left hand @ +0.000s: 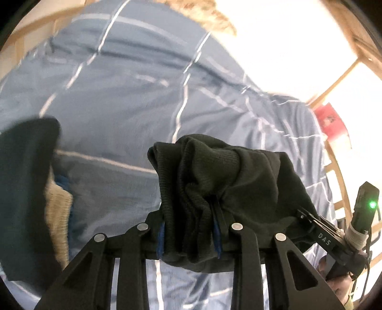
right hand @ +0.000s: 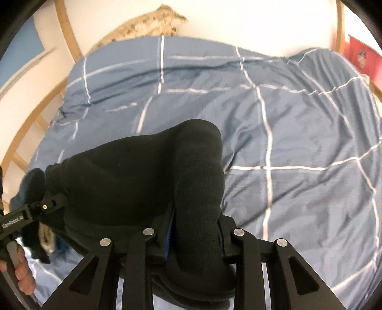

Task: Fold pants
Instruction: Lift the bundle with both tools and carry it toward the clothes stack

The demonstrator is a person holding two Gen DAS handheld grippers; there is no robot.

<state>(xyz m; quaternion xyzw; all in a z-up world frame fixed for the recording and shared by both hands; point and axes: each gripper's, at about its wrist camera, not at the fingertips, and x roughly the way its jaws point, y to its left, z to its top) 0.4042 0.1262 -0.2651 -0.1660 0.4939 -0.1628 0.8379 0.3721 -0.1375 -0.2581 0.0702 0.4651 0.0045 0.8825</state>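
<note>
Left tongs [left hand: 191, 229] were clamped on a bunched wad of the black pants [left hand: 214, 171], ribbed knit fabric gathered between the blue-padded fingers [left hand: 160, 238] and spilling forward over them. Right tongs [right hand: 193, 231] were likewise clamped on a thick roll of the same pants [right hand: 148, 171]; one blue pad [right hand: 168, 235] showed at the left side of the fold, the other finger mostly buried in cloth.

Pants were held up off the bed by both tongs, stretched between them. In the left wrist view the cloth ran off to the right toward the other tool [left hand: 334, 238], whose handle carried a lit green lamp [left hand: 372, 204]. In the right wrist view the cloth ran left to the other tool [right hand: 28, 212], with a bare hand [right hand: 22, 274] gripping its handle at the lower left edge.

A further dark hanging part of the garment [left hand: 26, 190] filled the left edge of the left wrist view; whether it touched the bed could not be told. Beside it lay a tan knitted item [left hand: 58, 205] and a scrap of blue cloth [left hand: 62, 181].

Below and beyond: bed covered by a blue duvet [right hand: 298, 124] with white grid lines, rumpled. Wooden bed frame [right hand: 68, 33] curved along the edges. A tan woven piece [right hand: 152, 21] lay at the far head end against the white wall [right hand: 250, 19]. A red object [right hand: 363, 59] stood at the far right.
</note>
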